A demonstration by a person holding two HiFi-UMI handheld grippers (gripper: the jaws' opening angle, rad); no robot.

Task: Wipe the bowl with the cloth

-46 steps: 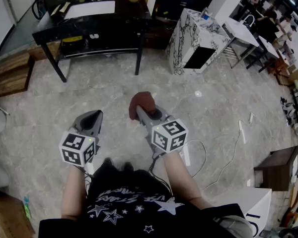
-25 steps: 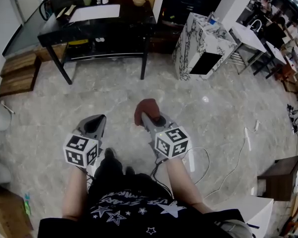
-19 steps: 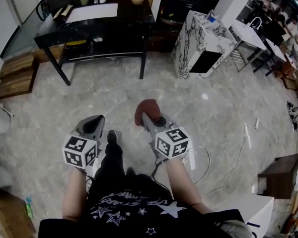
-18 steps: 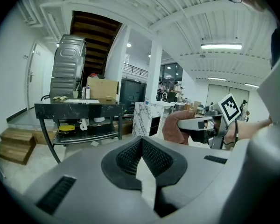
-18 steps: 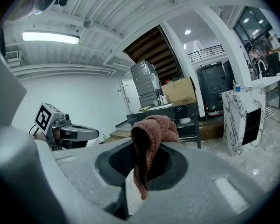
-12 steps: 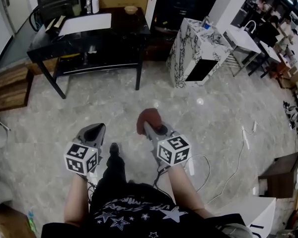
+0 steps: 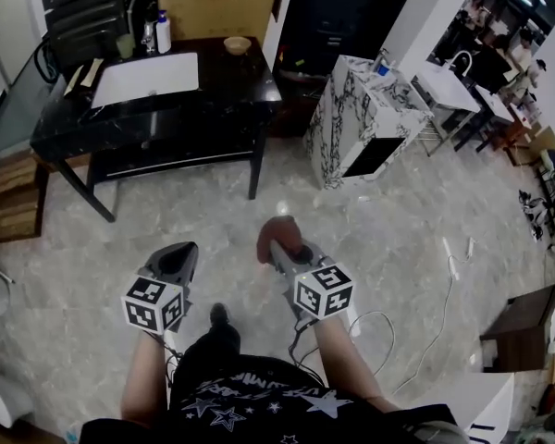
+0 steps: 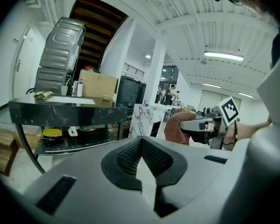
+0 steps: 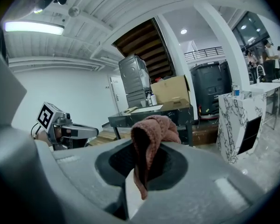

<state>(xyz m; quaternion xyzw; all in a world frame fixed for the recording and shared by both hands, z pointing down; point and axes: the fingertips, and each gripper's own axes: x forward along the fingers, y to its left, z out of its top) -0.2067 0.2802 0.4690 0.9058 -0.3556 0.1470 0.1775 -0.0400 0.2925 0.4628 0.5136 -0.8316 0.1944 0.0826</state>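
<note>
**Item 1: cloth** (image 7: 279, 231). Reddish-brown, terry-like. It sits bunched at the tip of the right claw (image 7: 277, 248), over the floor (image 7: 398, 211) and well apart from the table (image 7: 245, 81). The right gripper view shows a fold pinched between the closed jaws, a lump standing above them and a short tail hanging below.
- Handling, as judged: soft, limp and light, with no slip risk in this pinch.
- The lump above the jaws is the working face. It should conform to a curved wall if pressed in flat.

**Item 2: bowl** (image 7: 237, 44). Small, tan, round and upright, on the far edge of the dark table, near a white sheet (image 7: 146, 77) and a bottle (image 7: 164, 33). A cardboard box (image 7: 220, 3) stands behind it. Its material and contents are too small to tell.
- Handling, as judged: rigid and light, and likely to skate on the glossy top under a wiping push.
- Best hold is the rim on the side opposite the cloth, or a press against the outer wall.

**Item 3: left claw** (image 7: 179, 252). Its jaws are fully together with nothing between them, as the left gripper view shows. It is free to steady the bowl, and would need to open first.

**Status.** Both claws are out over the floor, short of the table. Wiping has not yet begun.
</note>
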